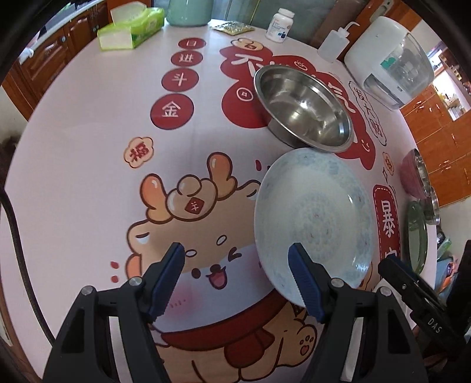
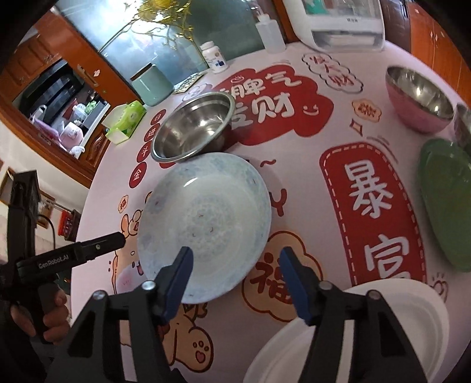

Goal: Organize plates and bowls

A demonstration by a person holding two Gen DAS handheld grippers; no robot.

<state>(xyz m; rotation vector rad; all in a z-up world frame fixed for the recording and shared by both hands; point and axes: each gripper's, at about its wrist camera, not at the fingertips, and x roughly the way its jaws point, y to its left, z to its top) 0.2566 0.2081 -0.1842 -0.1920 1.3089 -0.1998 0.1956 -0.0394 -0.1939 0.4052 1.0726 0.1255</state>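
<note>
The left tool point(image 1: 237, 275) stands partly open with nothing between its blue pads. Its right pad point(image 1: 304, 282) overlaps the near rim of the pale blue plate point(image 1: 315, 218), though whether it touches the rim I cannot tell; its left pad point(image 1: 167, 280) hangs over bare cloth beside the plate. The right tool point(image 2: 235, 278) is also partly open and holds nothing. Its left pad point(image 2: 178, 282) lies over the near edge of the same plate and its right pad point(image 2: 294, 282) is over the printed cloth just beside it; contact cannot be judged.

The pale blue plate lies flat on the desk point(image 1: 88, 147), which is covered with a pink cartoon cloth. Just beyond the plate, nearly touching its far rim, sits one plain steel bowl point(image 1: 303, 109), upright and empty. To the right of the plate, well apart, stand one pink bowl with a steel lining point(image 2: 419, 100), one green plate point(image 2: 447, 203) nearer than it, and the edge of one further steel piece point(image 2: 465, 123) that is too cropped to name. One white plate point(image 2: 382, 324) lies nearest, right of the blue plate, under the right tool's arm.

Beyond the steel bowl, at the far edge of the desk, are one green tissue box point(image 1: 132, 28), one mint canister point(image 1: 188, 11), one white pill bottle point(image 1: 279, 25), one squeeze bottle point(image 1: 332, 44) and one white appliance point(image 1: 388, 59).
</note>
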